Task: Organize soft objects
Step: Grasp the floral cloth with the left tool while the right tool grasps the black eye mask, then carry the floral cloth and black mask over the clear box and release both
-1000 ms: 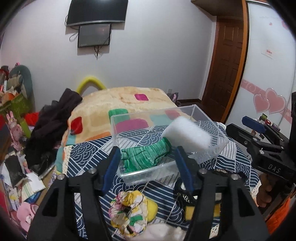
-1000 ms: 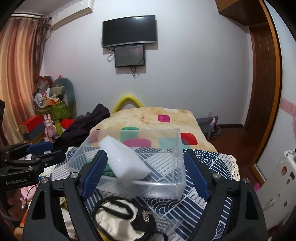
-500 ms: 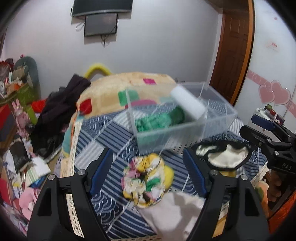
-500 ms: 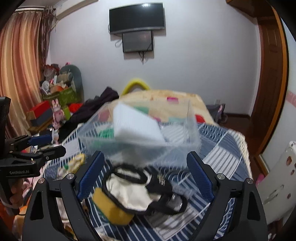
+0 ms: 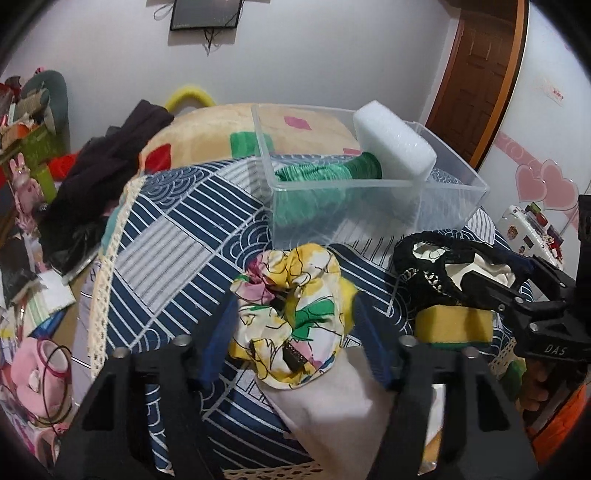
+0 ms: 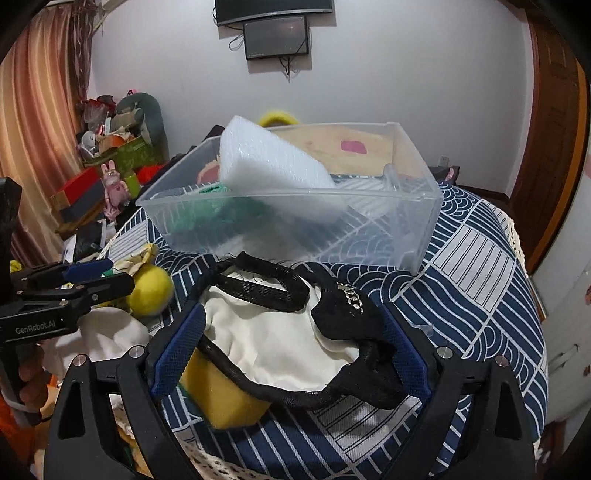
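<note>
Our left claw (image 5: 291, 325) spreads wide around the floral scrunchie (image 5: 288, 317); our right claw (image 6: 291, 347) spreads wide around the black-trimmed pouch (image 6: 280, 332).

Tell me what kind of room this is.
Most likely a lived-in bedroom: a bed under a patterned blue cover, a wall-mounted TV, and a wooden door, with toys and boxes piled alongside.

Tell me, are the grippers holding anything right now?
No, nothing is held. The left gripper is open around the flowery scrunchie, and the right gripper is open around the black and white bag. Neither has closed.
</note>
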Motion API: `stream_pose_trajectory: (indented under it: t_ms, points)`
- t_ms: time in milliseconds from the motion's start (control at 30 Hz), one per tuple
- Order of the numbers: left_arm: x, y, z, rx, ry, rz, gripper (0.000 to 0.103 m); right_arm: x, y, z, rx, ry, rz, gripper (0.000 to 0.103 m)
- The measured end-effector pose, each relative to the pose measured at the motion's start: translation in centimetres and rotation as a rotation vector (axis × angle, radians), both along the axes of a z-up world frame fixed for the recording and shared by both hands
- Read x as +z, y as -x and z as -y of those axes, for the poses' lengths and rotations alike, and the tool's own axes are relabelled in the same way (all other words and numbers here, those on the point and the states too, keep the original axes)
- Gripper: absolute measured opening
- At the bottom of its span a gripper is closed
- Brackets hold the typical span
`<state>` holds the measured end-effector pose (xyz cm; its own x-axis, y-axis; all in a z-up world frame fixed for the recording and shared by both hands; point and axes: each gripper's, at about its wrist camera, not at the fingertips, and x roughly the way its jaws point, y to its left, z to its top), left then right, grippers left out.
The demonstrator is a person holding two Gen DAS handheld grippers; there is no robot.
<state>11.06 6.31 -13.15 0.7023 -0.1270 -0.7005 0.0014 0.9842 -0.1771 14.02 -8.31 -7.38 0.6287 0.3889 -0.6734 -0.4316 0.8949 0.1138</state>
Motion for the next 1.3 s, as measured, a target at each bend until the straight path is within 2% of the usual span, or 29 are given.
stream_pose_trajectory:
  t_ms: [67, 100, 167, 200, 267, 300, 367, 400, 467, 633, 833, 1300]
  points:
    - [-0.4, -0.3, -0.2, -0.006, 0.017, -0.01, 0.042, -0.1, -0.1, 0.2, -0.001, -0.005, -0.008, 0.092]
    - [-0.6, -0.3, -0.3, -0.01, 0.03, -0.016, 0.041, -0.1, -0.2, 0.4, -0.004, -0.01, -0.012, 0.092]
    - [-0.9, -0.5, -0.5, -0.013, 0.047, -0.024, 0.031, -0.2, -0.4, 0.7, -0.005, -0.019, -0.022, 0.089]
    - [-0.9, -0.5, -0.7, -0.015, 0.062, -0.022, 0.029, -0.2, -0.4, 0.8, -0.009, -0.02, -0.024, 0.085]
    - [-0.8, -0.3, -1.1, -0.01, 0.079, -0.014, 0.018, -0.3, -0.5, 0.9, -0.012, -0.011, -0.031, 0.069]
    - [-0.7, -0.3, -1.1, -0.007, 0.08, -0.009, 0.017, -0.3, -0.5, 0.9, -0.014, -0.008, -0.029, 0.065]
    - [-0.4, -0.1, -1.2, 0.0, 0.073, 0.0, 0.011, -0.1, -0.5, 0.9, -0.016, -0.005, -0.021, 0.049]
    - [-0.3, 0.0, -1.3, 0.002, 0.071, 0.002, 0.011, 0.1, -0.4, 1.0, -0.012, -0.007, -0.02, 0.046]
    - [-0.1, 0.0, -1.3, 0.007, 0.066, 0.009, 0.009, 0.2, -0.3, 1.1, -0.006, -0.018, -0.019, 0.033]
    - [0.6, 0.4, -1.6, 0.02, 0.066, 0.032, 0.008, 0.7, -0.2, 1.4, 0.002, -0.034, -0.008, 0.018]
    - [2.5, 1.3, -2.0, 0.037, 0.061, 0.086, 0.008, 1.9, 0.4, 1.7, 0.007, -0.059, 0.041, 0.015]
    - [6.9, 1.8, -0.8, 0.016, 0.03, 0.215, 0.008, 6.5, 0.6, 3.6, -0.04, -0.129, 0.169, 0.015]
